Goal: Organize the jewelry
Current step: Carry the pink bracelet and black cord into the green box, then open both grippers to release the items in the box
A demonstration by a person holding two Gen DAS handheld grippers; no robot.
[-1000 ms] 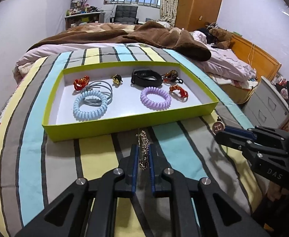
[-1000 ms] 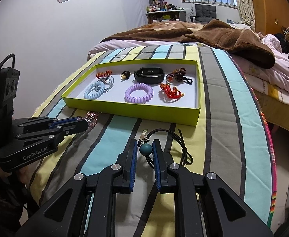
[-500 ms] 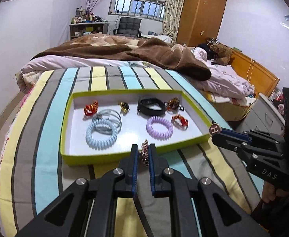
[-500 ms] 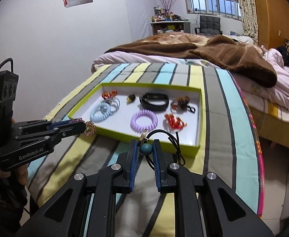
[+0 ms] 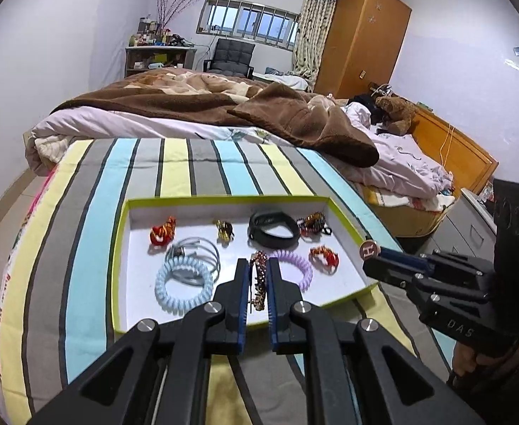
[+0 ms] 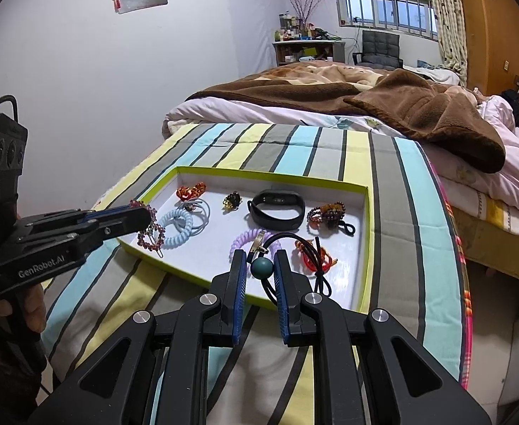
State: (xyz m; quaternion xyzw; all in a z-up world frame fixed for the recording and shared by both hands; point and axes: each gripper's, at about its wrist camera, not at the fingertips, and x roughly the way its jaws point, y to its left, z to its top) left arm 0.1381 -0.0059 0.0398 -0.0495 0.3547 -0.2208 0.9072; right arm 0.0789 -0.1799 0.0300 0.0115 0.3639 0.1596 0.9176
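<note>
Left claw clamped on beaded clip; right claw clamped on bead tie. Both held above tray near edge. Advise carrying forward to bare floor, lowering before release.

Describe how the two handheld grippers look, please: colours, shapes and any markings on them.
Both grippers are black angular linkages with silver pivot bolts and blue ribbed pads inside the jaws. The left gripper carries white "GenRobot.AI" lettering, a black camera box and a black cable. The right gripper shows "DAS" lettering and a box with a green light.
</note>
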